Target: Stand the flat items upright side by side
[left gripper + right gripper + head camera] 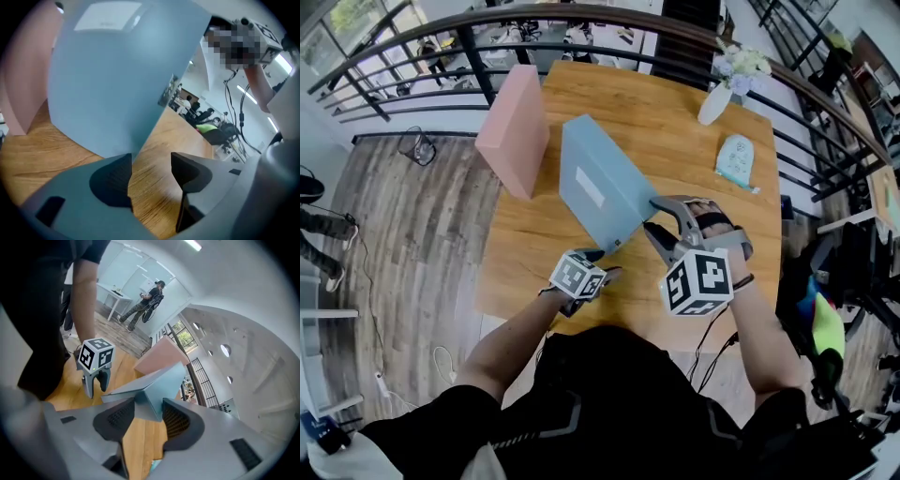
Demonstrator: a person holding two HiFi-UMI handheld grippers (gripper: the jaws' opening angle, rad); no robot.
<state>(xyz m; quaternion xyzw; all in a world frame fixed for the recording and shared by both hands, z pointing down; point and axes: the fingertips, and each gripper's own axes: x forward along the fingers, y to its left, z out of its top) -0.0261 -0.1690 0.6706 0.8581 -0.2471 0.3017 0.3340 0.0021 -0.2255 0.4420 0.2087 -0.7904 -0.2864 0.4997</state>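
While the flat grey-blue rectangular box (605, 159) is up on one long edge near the middle of the light wooden table (675, 122), its broad face, bearing a white label (589, 187), leans slightly rather than standing plumb. Right gripper (654, 217): jaws clamped on the box's near upper corner, one pad on each broad face, as seen in the right gripper view. Left gripper (602, 264): jaws apart, nothing pressed between them; bare tabletop shows in the gap. The box's near lower corner sits just at the tip of one jaw; contact cannot be confirmed.

Flat pink rectangular box (516, 131): upright on its edge at the table's far left corner, just beside the grey-blue box, the two broad faces roughly parallel and not touching.

Far right of the table: white vase with pale flowers (715, 101), and nearer, a small pale-green oval object (736, 157), well apart from both boxes. Dark metal railing (441, 37) curves behind the table; wood-plank floor (422, 244) to the left.
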